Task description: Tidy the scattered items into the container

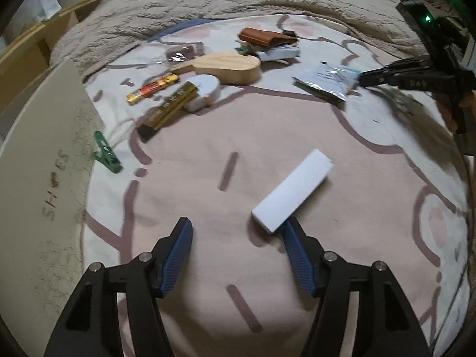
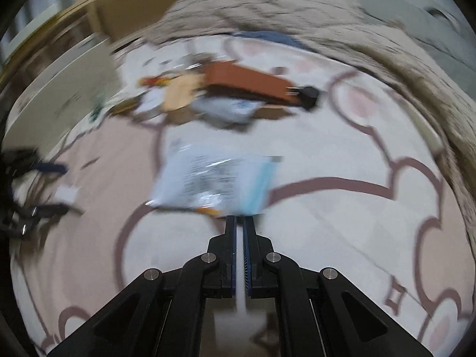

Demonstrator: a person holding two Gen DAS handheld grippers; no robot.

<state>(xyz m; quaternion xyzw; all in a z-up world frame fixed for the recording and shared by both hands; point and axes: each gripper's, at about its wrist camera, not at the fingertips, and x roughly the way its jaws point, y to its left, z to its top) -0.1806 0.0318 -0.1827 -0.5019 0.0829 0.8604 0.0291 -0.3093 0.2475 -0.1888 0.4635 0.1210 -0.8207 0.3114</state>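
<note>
A white rectangular box [image 1: 293, 190] lies flat on the pink-patterned sheet, its near end just beside the right fingertip of my left gripper [image 1: 238, 223]. That gripper is open with nothing between its fingers. My right gripper [image 2: 239, 218] is shut on the near edge of a flat pale foil packet [image 2: 214, 178]. The left wrist view shows the same right gripper [image 1: 361, 78] pinching that packet [image 1: 324, 80] slightly above the sheet. The beige container marked SHOES [image 1: 44, 154] stands at the left.
Beyond lie a wooden paddle shape [image 1: 226, 67], a white round box [image 1: 205, 89], a gold pack [image 1: 172, 107], a candy bar [image 1: 151, 89], a brown wallet [image 1: 261, 38] and a green clip [image 1: 107, 154]. A rumpled beige blanket [image 1: 178, 6] borders the far side.
</note>
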